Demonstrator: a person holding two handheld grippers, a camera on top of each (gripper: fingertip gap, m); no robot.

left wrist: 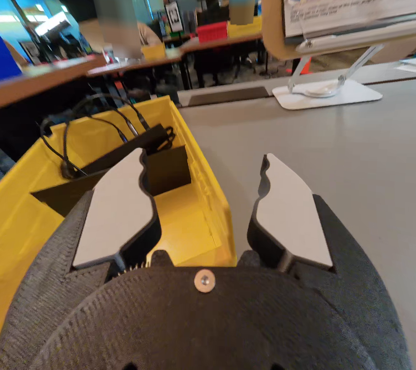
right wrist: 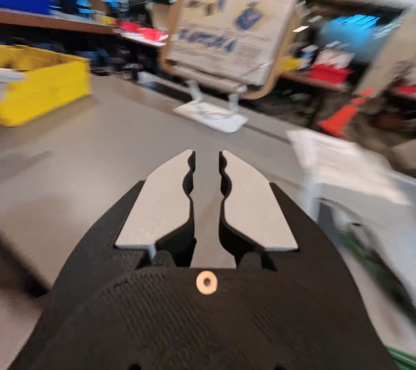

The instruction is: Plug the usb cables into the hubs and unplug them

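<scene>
A yellow bin with black dividers stands on the grey table, left of centre in the left wrist view. In its far part lies a black USB hub with several black cables plugged into it; they loop over the bin's back wall. My left gripper is open wide and empty, its left finger over the bin and its right finger over the table. My right gripper is empty above the bare table, its fingers a narrow gap apart. The bin also shows in the blurred right wrist view, far left.
A board with printed sheets stands on a white stand, which also shows in the right wrist view, at the table's far side. White papers or a box lie at the right. An orange cone and cluttered tables lie beyond.
</scene>
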